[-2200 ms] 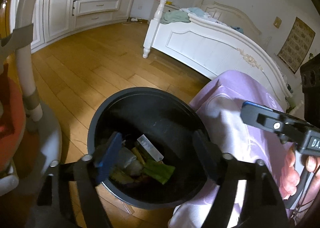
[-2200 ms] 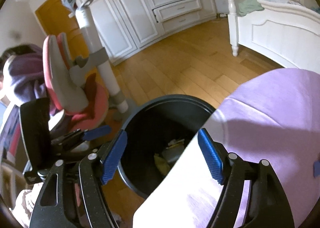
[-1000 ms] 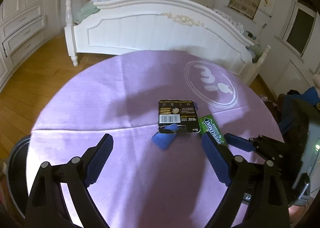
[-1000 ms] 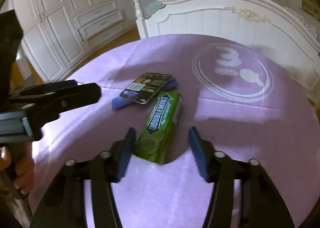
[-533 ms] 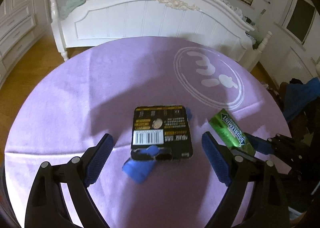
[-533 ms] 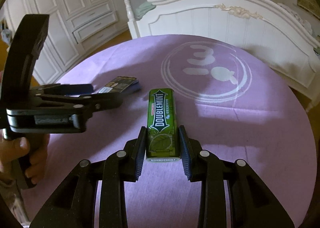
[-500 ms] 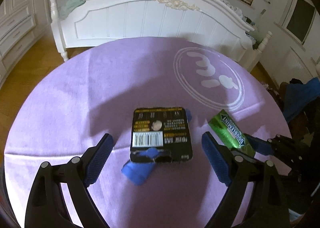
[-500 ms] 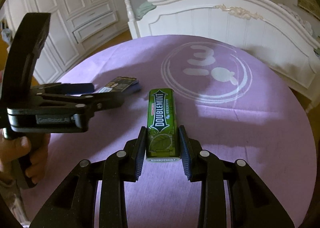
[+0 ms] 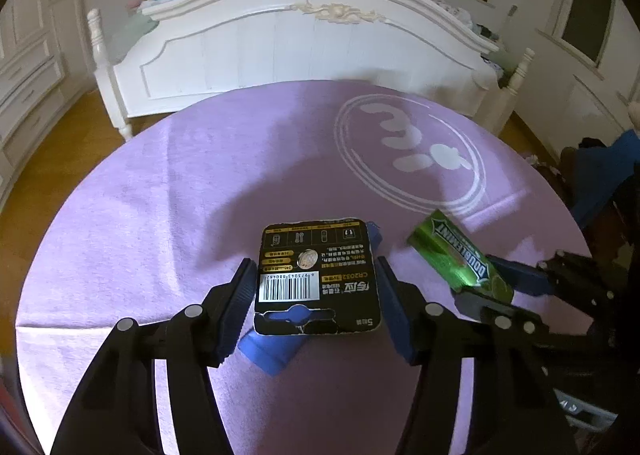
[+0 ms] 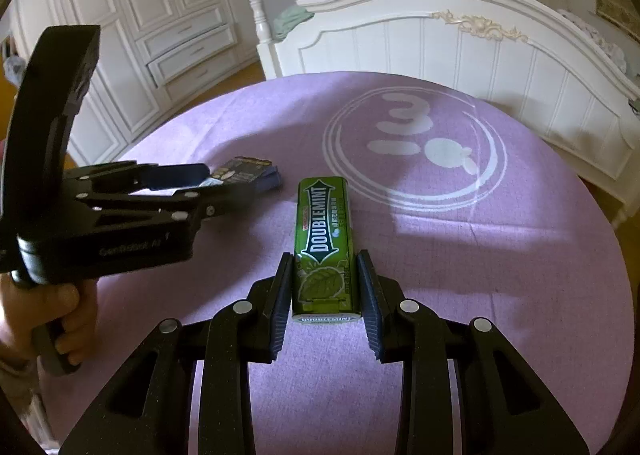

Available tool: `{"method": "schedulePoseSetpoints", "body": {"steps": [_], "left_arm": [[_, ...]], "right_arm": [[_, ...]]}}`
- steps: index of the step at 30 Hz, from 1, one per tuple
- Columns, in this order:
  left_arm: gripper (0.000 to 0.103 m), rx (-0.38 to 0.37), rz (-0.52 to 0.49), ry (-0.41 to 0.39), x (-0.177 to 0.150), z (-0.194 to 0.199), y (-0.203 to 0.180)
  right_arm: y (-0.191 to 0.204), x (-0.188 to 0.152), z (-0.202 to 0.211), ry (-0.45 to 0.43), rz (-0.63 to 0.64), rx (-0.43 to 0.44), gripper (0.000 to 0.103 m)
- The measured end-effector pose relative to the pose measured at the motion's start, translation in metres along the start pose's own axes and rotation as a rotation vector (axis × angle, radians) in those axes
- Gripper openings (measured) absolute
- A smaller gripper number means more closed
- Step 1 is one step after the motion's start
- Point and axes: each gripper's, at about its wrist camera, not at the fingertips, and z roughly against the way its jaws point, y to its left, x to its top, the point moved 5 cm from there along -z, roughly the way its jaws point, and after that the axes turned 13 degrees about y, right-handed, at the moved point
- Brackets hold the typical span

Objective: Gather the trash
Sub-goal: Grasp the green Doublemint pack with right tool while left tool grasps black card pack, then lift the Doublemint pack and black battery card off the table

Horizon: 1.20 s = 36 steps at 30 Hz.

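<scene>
In the left wrist view, the left gripper (image 9: 316, 297) has just been closing, and its blue pads now sit against both side edges of a black battery card (image 9: 316, 279), clamping it. The card is square with rounded corners, printed with a white barcode, gold labels and a coin cell at its middle; its near edge has a torn hanging slot. A blue scrap (image 9: 272, 351) pokes out from under it. The card lies near the middle of the round table (image 9: 160, 191), which is covered in purple cloth with a white ring logo toward the far right edge. To the right, a green gum pack (image 9: 456, 255) lies at a slant, its near end between the pads of the right gripper (image 9: 486, 283).

In the right wrist view, the right gripper (image 10: 324, 287) is clenched on the gum pack (image 10: 324, 243), a long green box lettered DOUBLEMINT with a leaf picture, pointing toward the table's (image 10: 520, 255) far edge. Off to the left, a hand (image 10: 44, 319) holds the left gripper (image 10: 218, 185), which is over the card (image 10: 244, 171) near the table's left edge.
</scene>
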Motion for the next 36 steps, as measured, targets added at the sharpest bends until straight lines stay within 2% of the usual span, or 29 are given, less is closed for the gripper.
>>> {"method": "schedulePoseSetpoints", "body": {"steps": [10, 21, 36], "left_arm": [[0.059, -0.039, 0.024, -0.004, -0.01, 0.007, 0.001], [0.059, -0.082, 0.047, -0.073, -0.028, 0.043, 0.0], [0.059, -0.071, 0.126, -0.167, -0.073, 0.092, 0.011]], "right_arm": [[0.001, -0.001, 0.001, -0.001, -0.008, 0.003, 0.032], [0.001, -0.006, 0.002, -0.004, -0.027, 0.01, 0.032], [0.017, -0.02, 0.016, -0.014, -0.047, 0.086, 0.032]]}}
